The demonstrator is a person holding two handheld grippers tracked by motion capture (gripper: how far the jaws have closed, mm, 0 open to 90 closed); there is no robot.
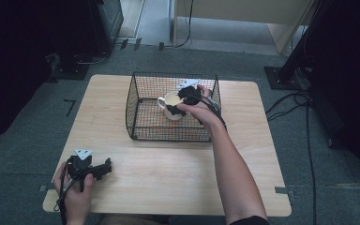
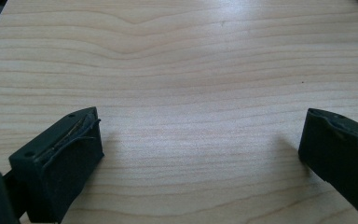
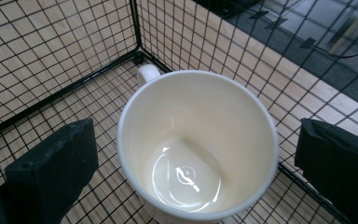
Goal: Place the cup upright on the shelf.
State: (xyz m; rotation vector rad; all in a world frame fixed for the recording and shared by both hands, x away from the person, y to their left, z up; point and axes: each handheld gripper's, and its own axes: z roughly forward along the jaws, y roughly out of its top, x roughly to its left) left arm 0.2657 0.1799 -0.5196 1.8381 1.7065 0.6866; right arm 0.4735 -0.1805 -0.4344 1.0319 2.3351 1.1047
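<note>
While my right hand (image 1: 201, 110) reaches into the black wire basket (image 1: 140, 112) near the far edge of the desk (image 1: 168, 173), my right gripper (image 1: 180, 105) hangs over a cream mug (image 1: 171, 107) that stands upright on the basket's mesh floor. Along that gripper's own view, its fingers (image 3: 51, 172) are spread wide — one on each side of the mug (image 3: 198, 144), both clear of its rim, neither touching it. The mug is empty, its glossy inside catching a ring of light at the bottom, and its handle (image 3: 148, 73) points toward a corner of the basket (image 3: 74, 84) where two wire walls meet.

My left hand (image 1: 75, 192) rests at the near left corner of the desk, well apart from the basket, holding my left gripper (image 1: 104, 168) low over the wood with its grey three-cornered plate (image 1: 83, 153) on top. Its fingers (image 2: 60, 158) are spread too — bare pale wood grain (image 2: 191, 93) lies between them, and they hold nothing. The padding on the one at the left of that view looks frayed along its edge.
</note>
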